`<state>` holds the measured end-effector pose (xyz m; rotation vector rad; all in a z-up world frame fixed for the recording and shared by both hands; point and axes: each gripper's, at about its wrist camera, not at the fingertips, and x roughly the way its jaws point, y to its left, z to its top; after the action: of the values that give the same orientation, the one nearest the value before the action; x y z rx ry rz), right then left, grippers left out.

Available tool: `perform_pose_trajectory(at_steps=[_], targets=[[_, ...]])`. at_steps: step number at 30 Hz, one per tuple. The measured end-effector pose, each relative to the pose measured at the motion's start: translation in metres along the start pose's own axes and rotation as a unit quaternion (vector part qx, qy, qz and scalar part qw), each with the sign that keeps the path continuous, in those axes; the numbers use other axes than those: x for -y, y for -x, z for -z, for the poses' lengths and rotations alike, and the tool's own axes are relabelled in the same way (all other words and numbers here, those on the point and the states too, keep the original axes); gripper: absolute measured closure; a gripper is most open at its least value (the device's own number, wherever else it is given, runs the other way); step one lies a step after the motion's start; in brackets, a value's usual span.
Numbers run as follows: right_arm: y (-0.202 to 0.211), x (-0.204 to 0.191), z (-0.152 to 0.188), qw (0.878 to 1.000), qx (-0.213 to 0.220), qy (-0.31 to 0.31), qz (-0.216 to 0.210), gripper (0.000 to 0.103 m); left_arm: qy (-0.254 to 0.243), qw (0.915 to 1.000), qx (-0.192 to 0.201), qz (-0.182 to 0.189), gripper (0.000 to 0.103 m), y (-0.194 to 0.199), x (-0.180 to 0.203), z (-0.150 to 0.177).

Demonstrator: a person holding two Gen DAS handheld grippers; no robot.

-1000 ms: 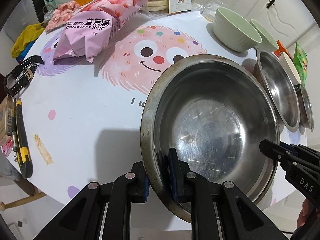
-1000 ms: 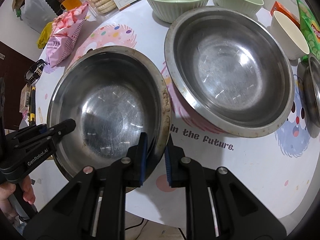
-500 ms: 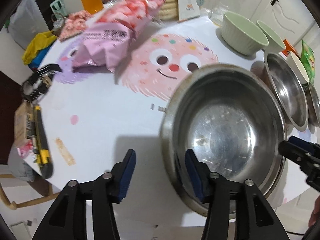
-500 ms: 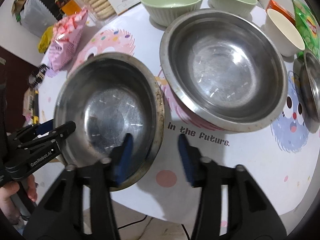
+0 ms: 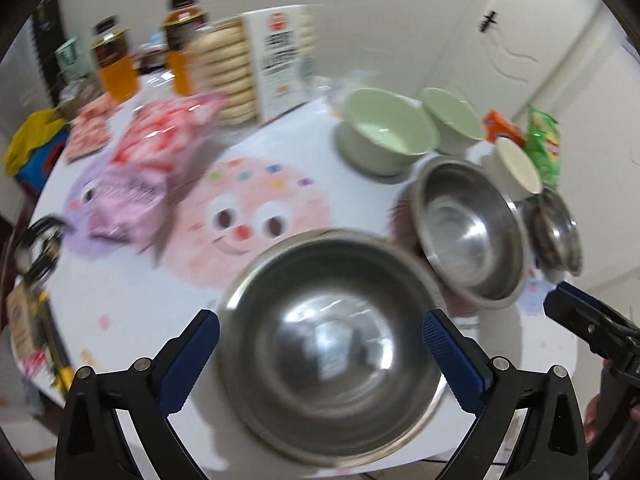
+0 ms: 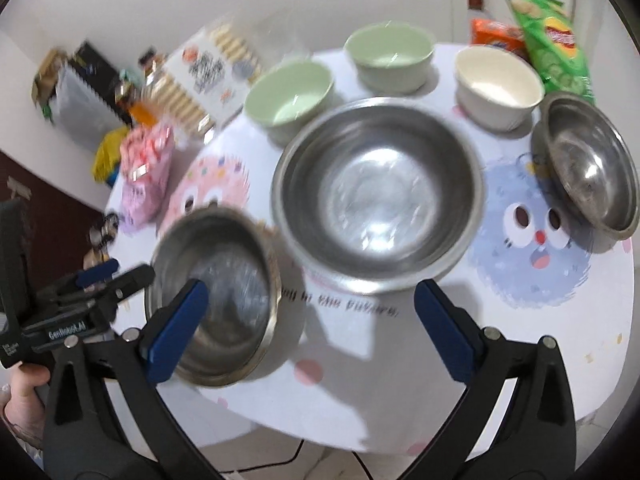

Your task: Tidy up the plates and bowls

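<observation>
Both grippers spread wide, holding nothing, above steel bowls on the round table.

The left gripper (image 5: 320, 344) has its blue pads far apart, with the near steel bowl (image 5: 332, 356) showing between them on the table's (image 5: 132, 280) near edge; the pads do not touch its rim. The right gripper (image 6: 312, 312) is just as wide open and empty, its left pad showing in front of that same bowl (image 6: 212, 292). The large steel bowl (image 6: 378, 196) sits mid-table just beside the near one; whether their rims touch is blurred. A shallower steel bowl (image 6: 588, 168) lies tilted at the right edge. Toward the far edge stand two green bowls (image 6: 290, 94) (image 6: 390, 54) and a cream bowl (image 6: 500, 84), with a green chip bag (image 6: 552, 44) behind. A pink snack bag (image 5: 152, 160) and a biscuit pack (image 5: 256, 68) are at the far left.
</observation>
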<state>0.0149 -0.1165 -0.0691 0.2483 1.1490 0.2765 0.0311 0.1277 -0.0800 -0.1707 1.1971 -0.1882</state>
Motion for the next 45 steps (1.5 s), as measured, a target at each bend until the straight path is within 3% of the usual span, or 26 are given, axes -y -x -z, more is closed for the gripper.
perform_pose_trajectory(at_steps=[7,12,20,24,26,27,28,31,33,36,38,41,43,45], targets=[[0.008,0.046,-0.018,0.997,-0.001,-0.052,0.048,0.0,-0.03,0.9987,-0.008,0.042,0.0,-0.02,0.051,-0.038],[-0.003,0.076,-0.029,0.995,-0.014,-0.072,0.07,0.0,-0.052,0.9978,-0.038,0.011,0.0,-0.048,0.082,-0.065],[-0.026,0.111,-0.04,0.99,-0.039,-0.106,0.088,0.0,-0.061,0.9954,-0.073,0.003,0.001,-0.09,0.107,-0.085],[-0.038,0.12,-0.042,0.987,-0.055,-0.116,0.095,0.0,-0.059,0.994,-0.092,0.009,0.011,-0.104,0.111,-0.09],[-0.043,0.125,-0.042,0.986,-0.061,-0.123,0.097,0.001,-0.057,0.9933,-0.1,0.007,0.012,-0.111,0.113,-0.091],[-0.046,0.127,-0.042,0.985,-0.066,-0.127,0.098,0.002,-0.054,0.9932,-0.103,0.008,0.015,-0.113,0.113,-0.092],[-0.049,0.129,-0.043,0.985,-0.07,-0.128,0.097,0.003,-0.05,0.9932,-0.104,0.009,0.026,-0.115,0.113,-0.092],[-0.059,0.13,-0.044,0.985,-0.085,-0.121,0.088,0.014,-0.046,0.9922,-0.116,0.008,0.043,-0.123,0.115,-0.093],[-0.064,0.13,-0.045,0.984,-0.095,-0.123,0.083,0.032,-0.046,0.9919,-0.119,0.004,0.052,-0.126,0.116,-0.093],[-0.069,0.132,-0.046,0.984,-0.101,-0.129,0.066,0.04,-0.05,0.9908,-0.125,0.013,0.067,-0.131,0.12,-0.092],[-0.071,0.133,-0.046,0.984,-0.105,-0.134,0.055,0.052,-0.054,0.9906,-0.125,0.007,0.07,-0.133,0.122,-0.091],[-0.072,0.134,-0.046,0.983,-0.107,-0.135,0.056,0.055,-0.048,0.9908,-0.126,-0.002,0.078,-0.135,0.119,-0.092],[-0.071,0.134,-0.046,0.984,-0.105,-0.135,0.05,0.066,-0.049,0.9907,-0.127,-0.004,0.085,-0.135,0.118,-0.092],[-0.07,0.137,-0.046,0.984,-0.103,-0.139,0.035,0.084,-0.047,0.9905,-0.129,0.003,0.087,-0.136,0.117,-0.091]])
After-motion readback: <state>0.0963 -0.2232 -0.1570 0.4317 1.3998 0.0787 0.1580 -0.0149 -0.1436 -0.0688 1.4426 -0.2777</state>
